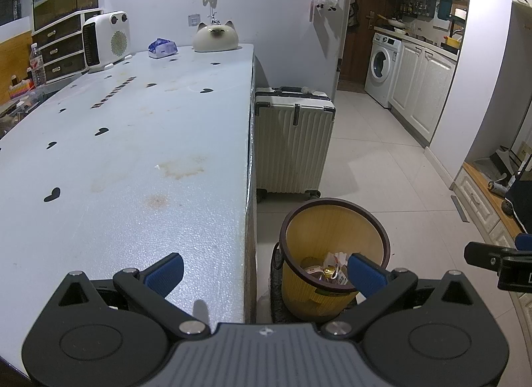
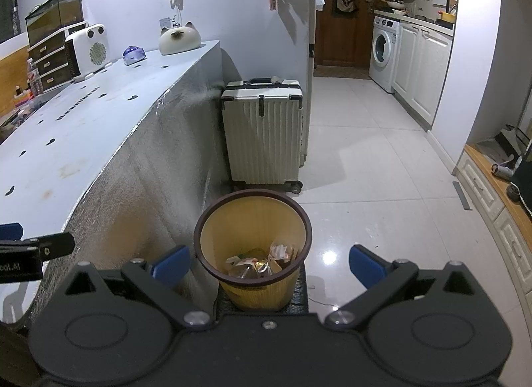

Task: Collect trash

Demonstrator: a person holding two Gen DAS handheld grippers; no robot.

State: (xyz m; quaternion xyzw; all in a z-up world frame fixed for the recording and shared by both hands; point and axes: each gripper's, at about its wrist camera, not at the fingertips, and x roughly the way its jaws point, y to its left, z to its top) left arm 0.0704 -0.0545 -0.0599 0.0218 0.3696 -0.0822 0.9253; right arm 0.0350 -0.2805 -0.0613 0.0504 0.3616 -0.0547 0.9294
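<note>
Bin on the floor, just right of the table.
Trash down inside the bin. Behind it, suitcase against the table's far end. On the tabletop at the back: heater, cat-shaped ornament. Far right, washing machine under the counter.

Right gripper above yellow bin, jaws spread wide, nothing held.
The bin stands on the tiled floor just beside the table, holding crumpled wrappers. A white suitcase stands behind it. The left gripper's tip shows at the left edge.
</note>
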